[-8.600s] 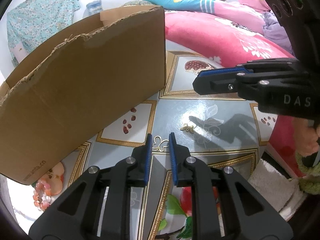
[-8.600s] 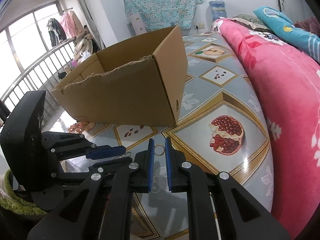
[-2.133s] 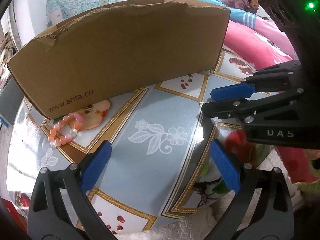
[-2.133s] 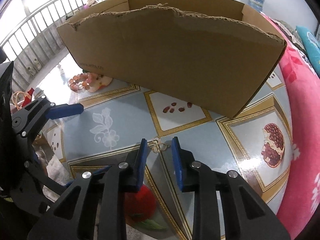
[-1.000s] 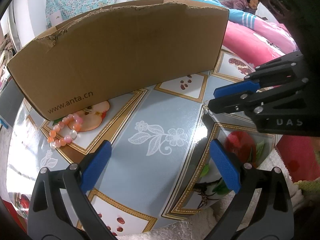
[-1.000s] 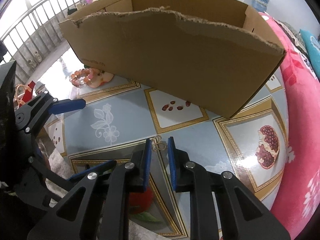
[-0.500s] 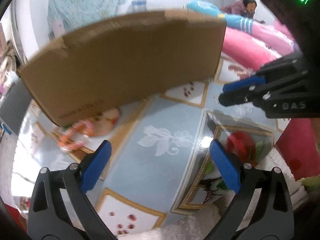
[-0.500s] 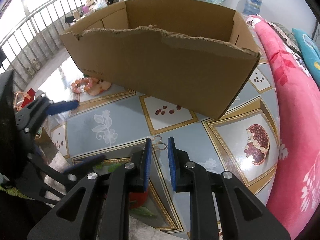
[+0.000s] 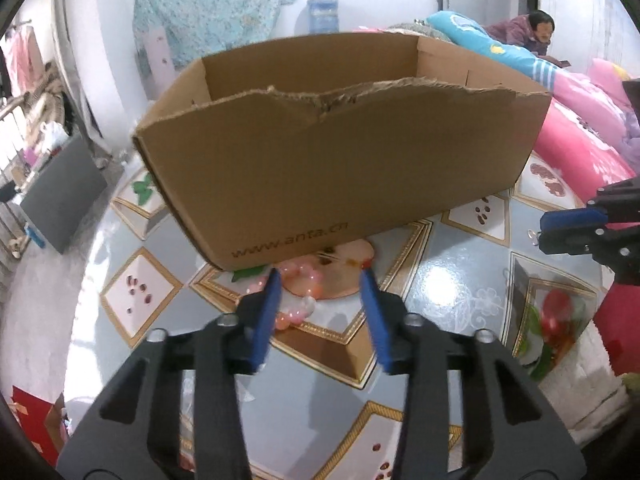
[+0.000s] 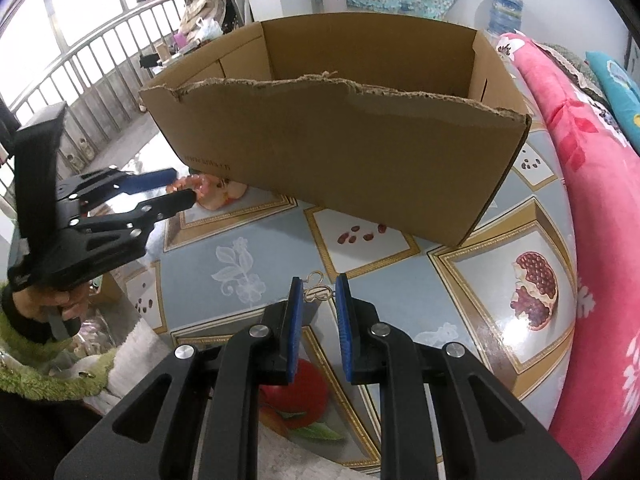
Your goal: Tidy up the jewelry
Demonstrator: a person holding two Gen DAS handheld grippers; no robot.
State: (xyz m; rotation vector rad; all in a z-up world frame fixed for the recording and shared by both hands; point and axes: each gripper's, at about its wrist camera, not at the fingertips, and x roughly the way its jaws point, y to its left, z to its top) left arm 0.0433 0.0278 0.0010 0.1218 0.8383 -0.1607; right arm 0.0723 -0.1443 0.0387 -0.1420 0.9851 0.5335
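Observation:
A pink and orange bead bracelet (image 9: 298,298) lies on the patterned table (image 9: 460,280), right against the front wall of the open cardboard box (image 9: 340,168). My left gripper (image 9: 320,280) straddles it and its jaws are closing. The beads sit between the blue pads, with a gap still showing on the right side. The right wrist view shows that left gripper (image 10: 182,186) at the bracelet (image 10: 200,186). My right gripper (image 10: 318,290) is shut on a small gold clover-shaped ornament (image 10: 316,286), held just above the table (image 10: 260,240) in front of the box (image 10: 340,148).
A pink quilted bed (image 10: 600,200) runs along the table's right side, and a person (image 9: 528,36) lies on it far back. The right gripper (image 9: 541,232) hangs at the table's right edge. A white towel (image 9: 580,392) lies below that edge. A balcony railing (image 10: 80,64) stands at the left.
My left gripper swung left from the middle of the table to the bracelet, and its jaws narrowed around the beads. The right gripper stayed put, still holding the gold ornament.

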